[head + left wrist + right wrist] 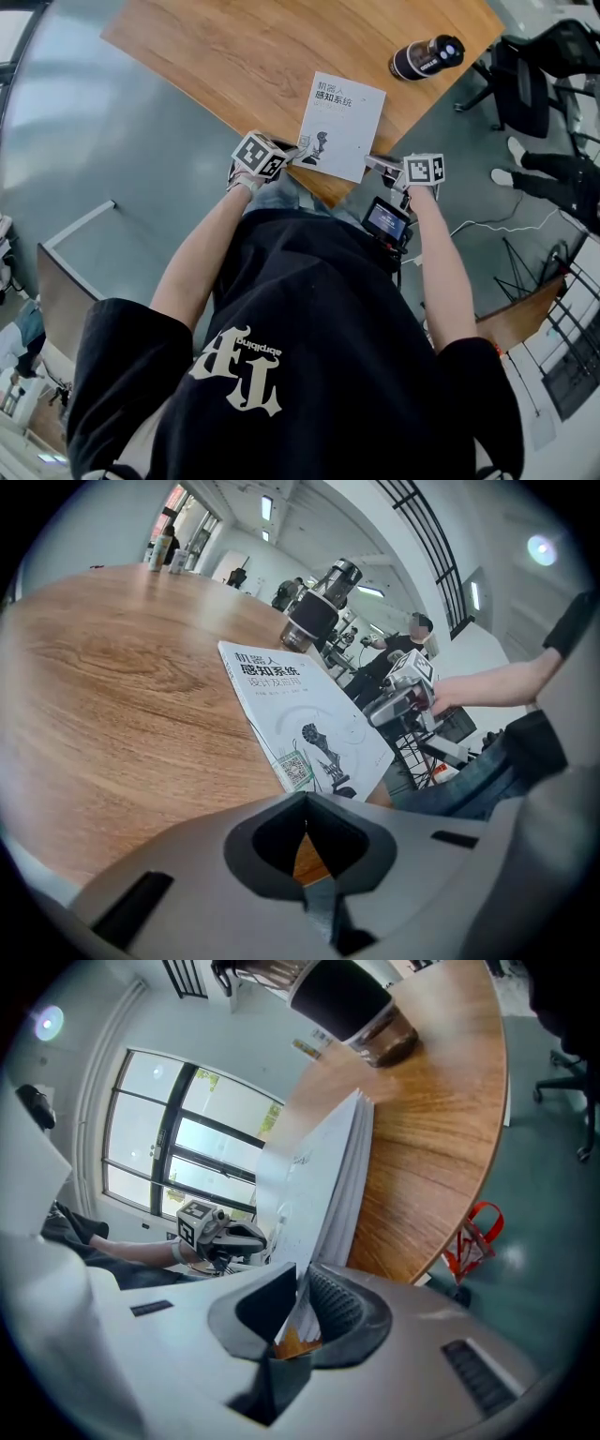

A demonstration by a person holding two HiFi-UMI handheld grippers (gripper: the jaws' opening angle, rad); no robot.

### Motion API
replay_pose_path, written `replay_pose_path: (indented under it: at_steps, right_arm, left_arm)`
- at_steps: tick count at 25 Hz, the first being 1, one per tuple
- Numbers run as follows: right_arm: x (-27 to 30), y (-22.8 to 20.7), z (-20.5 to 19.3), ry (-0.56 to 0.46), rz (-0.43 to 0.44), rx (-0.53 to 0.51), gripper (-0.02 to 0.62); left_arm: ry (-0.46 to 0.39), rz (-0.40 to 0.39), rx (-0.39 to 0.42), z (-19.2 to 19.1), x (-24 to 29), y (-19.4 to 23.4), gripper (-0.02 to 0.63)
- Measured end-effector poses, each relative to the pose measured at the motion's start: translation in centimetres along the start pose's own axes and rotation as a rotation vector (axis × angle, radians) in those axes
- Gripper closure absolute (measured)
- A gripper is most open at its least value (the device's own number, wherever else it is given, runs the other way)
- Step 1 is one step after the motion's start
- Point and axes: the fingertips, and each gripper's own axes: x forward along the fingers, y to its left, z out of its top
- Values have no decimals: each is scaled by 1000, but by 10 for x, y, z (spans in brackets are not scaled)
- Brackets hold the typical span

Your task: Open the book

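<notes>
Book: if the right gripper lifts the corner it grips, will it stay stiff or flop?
The book looks like a thin softcover, so the corner in the right gripper will probably bend rather than lift everything. It lies on the smooth table near its edge, so a push could slide it off.

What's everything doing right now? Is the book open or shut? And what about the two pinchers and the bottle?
book: closed, lying flat at the edge of the table.
right gripper: shut on the book's near corner.
left gripper: shut, holding nothing.
bottle: standing upright on the table.
</notes>
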Motion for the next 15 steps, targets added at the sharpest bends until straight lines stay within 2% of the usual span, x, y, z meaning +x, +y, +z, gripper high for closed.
replay_pose_path:
  at_steps: [4, 6, 8, 11, 15]
  right_arm:
    - [-3, 13, 2, -21, 58, 23, 563]
    - [-1, 27, 4, -31, 119, 21, 563]
    - [1, 43, 9, -27, 147, -36, 560]
    - [8, 65, 16, 7, 125, -157, 539]
    - [17, 82, 19, 44, 102, -247, 517]
  left_arm:
    - [-9, -20, 2, 0, 1, 0, 598]
    - [-16, -34, -1, 1, 1, -1, 598]
    - [-19, -34, -5, 1, 0, -1, 598]
    - [-32, -39, -6, 1, -1, -1, 598]
    - [-45, -32, 2, 3, -3, -2, 598]
